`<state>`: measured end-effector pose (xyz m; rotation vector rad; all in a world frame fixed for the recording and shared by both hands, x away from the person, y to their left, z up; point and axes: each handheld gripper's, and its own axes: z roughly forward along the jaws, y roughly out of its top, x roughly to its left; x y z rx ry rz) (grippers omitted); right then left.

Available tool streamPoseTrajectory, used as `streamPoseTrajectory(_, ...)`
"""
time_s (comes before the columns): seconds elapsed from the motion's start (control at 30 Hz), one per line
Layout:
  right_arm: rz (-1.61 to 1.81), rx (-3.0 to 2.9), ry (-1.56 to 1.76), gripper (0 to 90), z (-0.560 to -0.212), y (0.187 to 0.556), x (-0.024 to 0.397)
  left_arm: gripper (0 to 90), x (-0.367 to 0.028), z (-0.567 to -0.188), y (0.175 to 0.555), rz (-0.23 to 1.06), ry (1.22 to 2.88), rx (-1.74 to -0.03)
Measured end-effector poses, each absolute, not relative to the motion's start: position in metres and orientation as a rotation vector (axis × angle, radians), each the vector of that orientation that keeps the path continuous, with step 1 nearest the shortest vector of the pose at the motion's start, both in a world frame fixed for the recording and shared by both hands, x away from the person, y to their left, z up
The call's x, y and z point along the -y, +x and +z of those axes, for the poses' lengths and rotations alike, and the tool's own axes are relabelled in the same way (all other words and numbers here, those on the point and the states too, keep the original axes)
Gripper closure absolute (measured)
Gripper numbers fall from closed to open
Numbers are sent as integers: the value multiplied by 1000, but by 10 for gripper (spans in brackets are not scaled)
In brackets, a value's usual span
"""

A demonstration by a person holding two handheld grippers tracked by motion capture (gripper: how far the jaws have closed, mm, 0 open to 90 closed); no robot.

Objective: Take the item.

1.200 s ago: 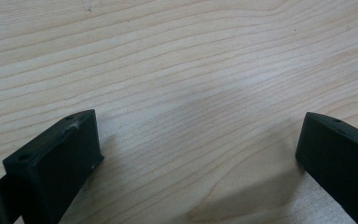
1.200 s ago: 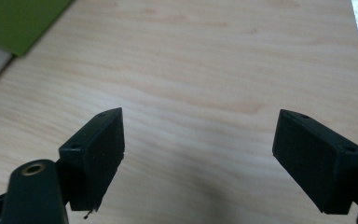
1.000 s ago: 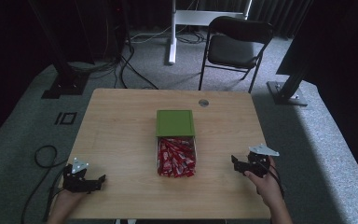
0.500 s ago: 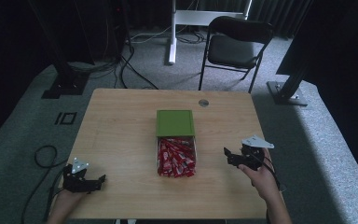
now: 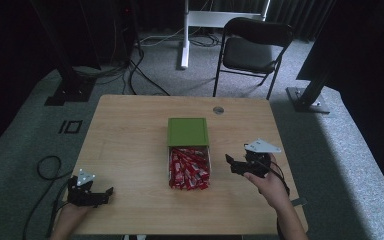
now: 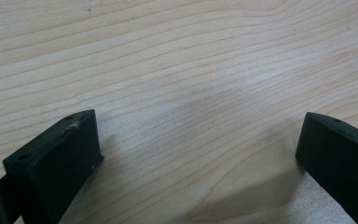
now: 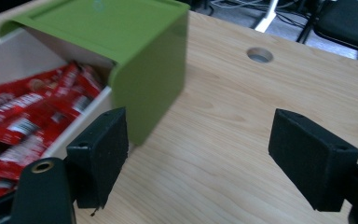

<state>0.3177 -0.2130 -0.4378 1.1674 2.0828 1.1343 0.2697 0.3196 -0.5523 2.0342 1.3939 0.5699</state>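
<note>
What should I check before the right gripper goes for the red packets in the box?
1. Right gripper jaws open, nothing held: ok.
2. Green lid slid back, red packets exposed: ok.
3. Table between right gripper and box free of obstacles: ok.
4. Left gripper open, parked away from the box: ok.
5. Whether the box will stay put when pulled on: cannot tell.

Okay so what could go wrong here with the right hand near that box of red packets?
The right hand-held gripper, jaws open, sits close beside the box; it might nudge the box instead of grasping. The green lid covers only the far half and could slide. The red packets are heaped loosely, so some may spill.
</note>
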Motion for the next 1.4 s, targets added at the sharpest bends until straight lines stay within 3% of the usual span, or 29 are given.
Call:
streamPoseTrajectory(0.9, 1241, -2209, 999, 234, -428, 315, 146, 6, -320, -552, 270, 570, 2035, -1394)
streamPoseTrajectory(1.03, 1245, -2225, 971, 269, -428, 314, 138, 6, -320, -552, 270, 570, 2035, -1393)
streamPoseTrajectory(1.4, 1271, -2294, 893, 490, -436, 312, 122, 6, -320, -552, 270, 570, 2034, -1394)
